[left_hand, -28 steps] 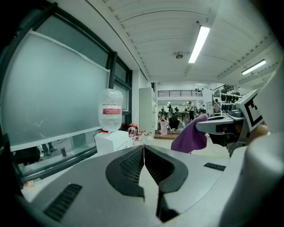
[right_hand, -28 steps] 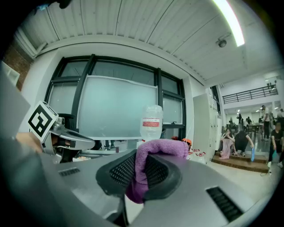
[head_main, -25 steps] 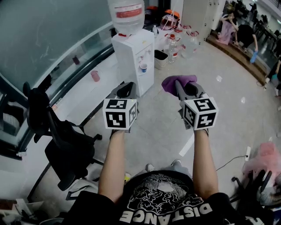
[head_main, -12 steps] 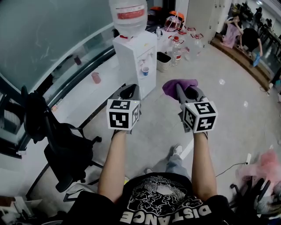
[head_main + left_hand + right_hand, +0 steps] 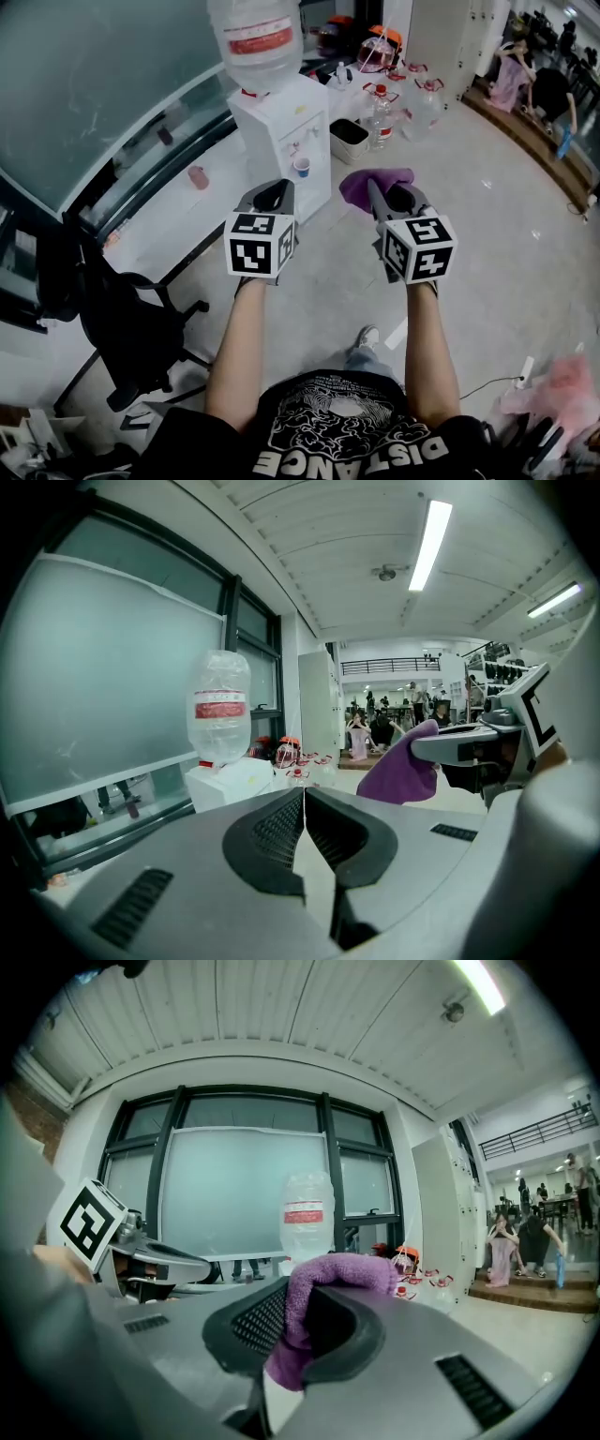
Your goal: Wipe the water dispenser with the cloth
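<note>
The white water dispenser (image 5: 281, 141) stands by the glass wall with a clear bottle (image 5: 255, 42) on top and a small cup (image 5: 301, 167) at its taps. It also shows in the left gripper view as the dispenser (image 5: 230, 780) and in the right gripper view as the bottle (image 5: 306, 1215). My right gripper (image 5: 382, 192) is shut on a purple cloth (image 5: 367, 185), a short way right of the dispenser. The cloth (image 5: 328, 1283) bulges from between the jaws. My left gripper (image 5: 271, 194) is shut and holds nothing, just in front of the dispenser.
A black office chair (image 5: 131, 328) stands at the left. A small bin (image 5: 350, 139) and several water jugs (image 5: 398, 108) sit behind the dispenser. People (image 5: 534, 80) are at the far right. Pink bags (image 5: 562, 384) lie at the lower right.
The dispenser has come closer and shifted left in the head view as the person stepped forward. Both grippers keep their hold and spacing.
</note>
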Action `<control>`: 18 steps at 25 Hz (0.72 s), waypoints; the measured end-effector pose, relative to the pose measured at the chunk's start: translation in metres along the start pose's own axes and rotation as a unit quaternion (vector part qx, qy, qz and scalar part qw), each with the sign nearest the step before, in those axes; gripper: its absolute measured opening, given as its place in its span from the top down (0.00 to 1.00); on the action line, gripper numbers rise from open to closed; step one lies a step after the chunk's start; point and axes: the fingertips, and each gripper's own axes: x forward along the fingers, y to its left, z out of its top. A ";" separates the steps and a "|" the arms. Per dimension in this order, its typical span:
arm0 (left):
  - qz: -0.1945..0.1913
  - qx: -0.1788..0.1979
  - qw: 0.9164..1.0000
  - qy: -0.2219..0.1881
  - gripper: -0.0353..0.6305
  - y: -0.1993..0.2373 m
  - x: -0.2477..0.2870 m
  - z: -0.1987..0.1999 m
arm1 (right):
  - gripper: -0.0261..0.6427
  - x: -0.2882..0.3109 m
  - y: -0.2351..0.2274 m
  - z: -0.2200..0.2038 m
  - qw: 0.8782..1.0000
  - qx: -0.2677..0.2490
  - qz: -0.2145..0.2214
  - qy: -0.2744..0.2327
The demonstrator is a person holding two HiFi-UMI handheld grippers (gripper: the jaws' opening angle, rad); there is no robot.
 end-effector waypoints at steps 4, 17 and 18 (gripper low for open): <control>0.030 -0.005 1.000 0.005 0.91 -0.008 0.035 0.016 | 0.90 0.024 -0.040 0.010 1.000 0.009 0.028 0.000; 0.125 -0.021 0.992 0.024 0.91 0.001 0.094 0.030 | 0.90 0.095 -0.098 0.009 0.993 0.005 0.120 0.017; 0.130 -0.022 0.991 0.024 0.91 0.002 0.096 0.030 | 0.90 0.100 -0.097 0.008 0.992 0.003 0.127 0.019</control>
